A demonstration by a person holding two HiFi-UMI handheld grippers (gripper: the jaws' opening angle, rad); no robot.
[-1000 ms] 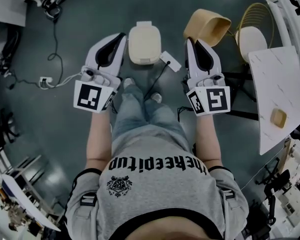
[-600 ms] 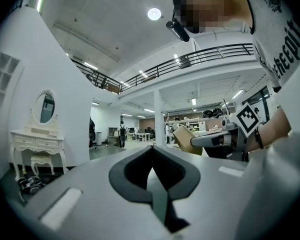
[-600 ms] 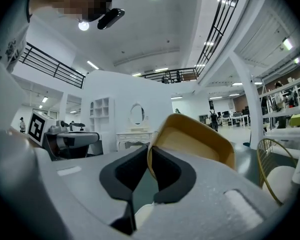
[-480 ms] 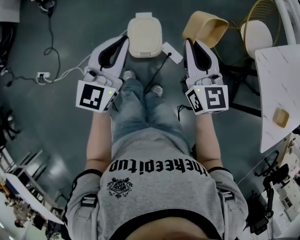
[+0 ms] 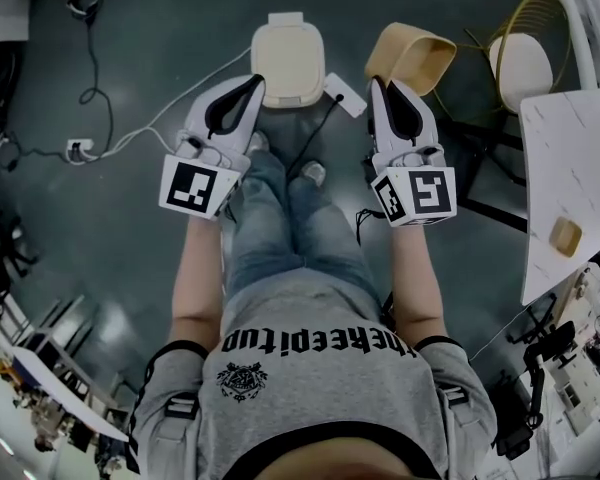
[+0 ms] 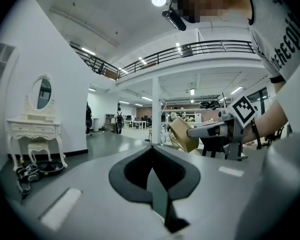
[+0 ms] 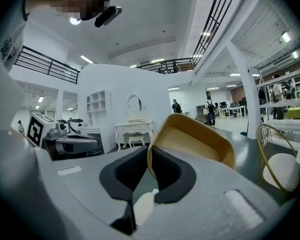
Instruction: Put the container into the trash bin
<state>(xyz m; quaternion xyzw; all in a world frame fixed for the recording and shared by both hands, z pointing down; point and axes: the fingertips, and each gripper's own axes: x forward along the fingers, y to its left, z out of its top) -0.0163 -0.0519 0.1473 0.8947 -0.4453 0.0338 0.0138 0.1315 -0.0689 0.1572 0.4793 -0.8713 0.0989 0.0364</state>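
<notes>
Right gripper point(image 7: 146, 156): jaws pinched on the rim of the tan container point(image 7: 200, 139), one jaw inside the wall and one outside. The container is tipped on its side, open mouth facing the camera. It looks empty.

Left gripper point(image 6: 152, 149): jaws pressed together at the tips, nothing between them.

In the head view the right gripper point(image 5: 380, 83) holds the container point(image 5: 412, 56) out ahead of the person, off the floor and to the right of the trash bin point(image 5: 288, 60), clearly apart from it. The left gripper point(image 5: 255, 80) has its tip just beside the bin's near left corner; I can't tell if it touches. The bin stands on the floor ahead of the person's feet, and its cream lid looks shut. A small white plug block point(image 5: 342, 95) with a cable lies on the floor between the bin and the right gripper.

Progress: the pickup is done and the container is carried close to the bin. Left to do, as I judge it: get the lid open (probably the left gripper's job), move the container over the opening, and let go. Nothing is in the bin yet as far as the views show.
</notes>
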